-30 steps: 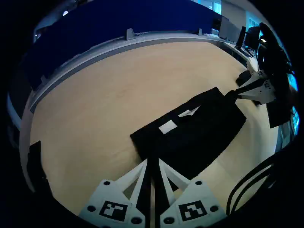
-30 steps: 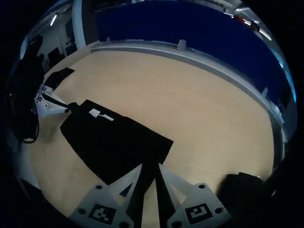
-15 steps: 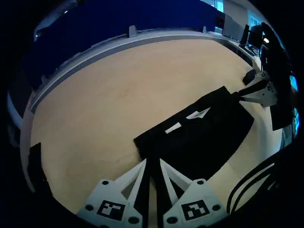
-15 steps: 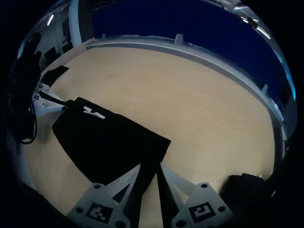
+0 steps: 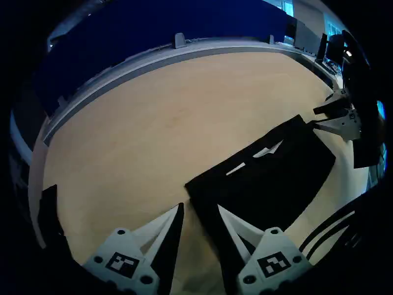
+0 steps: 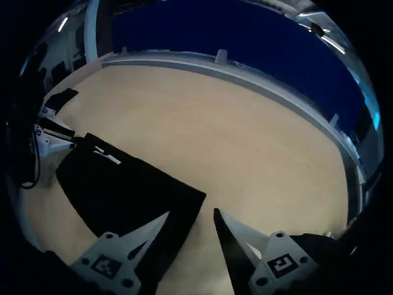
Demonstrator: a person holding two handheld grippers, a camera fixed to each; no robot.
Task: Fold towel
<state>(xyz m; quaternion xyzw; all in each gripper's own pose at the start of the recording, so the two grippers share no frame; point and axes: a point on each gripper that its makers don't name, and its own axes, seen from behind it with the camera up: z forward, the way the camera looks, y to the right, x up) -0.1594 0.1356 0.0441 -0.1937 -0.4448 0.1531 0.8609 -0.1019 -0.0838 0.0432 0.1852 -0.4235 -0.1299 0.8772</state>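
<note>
A black towel (image 5: 265, 182) lies flat, folded into a rectangle, on the light wooden table (image 5: 162, 123), with a white label (image 5: 267, 151) on its top. My left gripper (image 5: 200, 209) is open, its fingers straddling the towel's near corner without pressing on it. In the right gripper view the towel (image 6: 123, 196) spreads to the left, and my right gripper (image 6: 190, 214) is open at its near corner. Each gripper also appears at the towel's far end in the other's view: the right gripper (image 5: 316, 117) and the left gripper (image 6: 72, 137), both with fingers apart.
A grey rail (image 5: 147, 61) and a blue partition (image 5: 147, 24) run along the table's far edge. Black cables (image 5: 334, 231) hang at the lower right of the left gripper view. A dark object (image 6: 319, 243) sits near my right gripper. Bare wood stretches beyond the towel.
Both grippers were shut on the towel's corners; now both have opened and let go. The towel has settled flat on the table.
</note>
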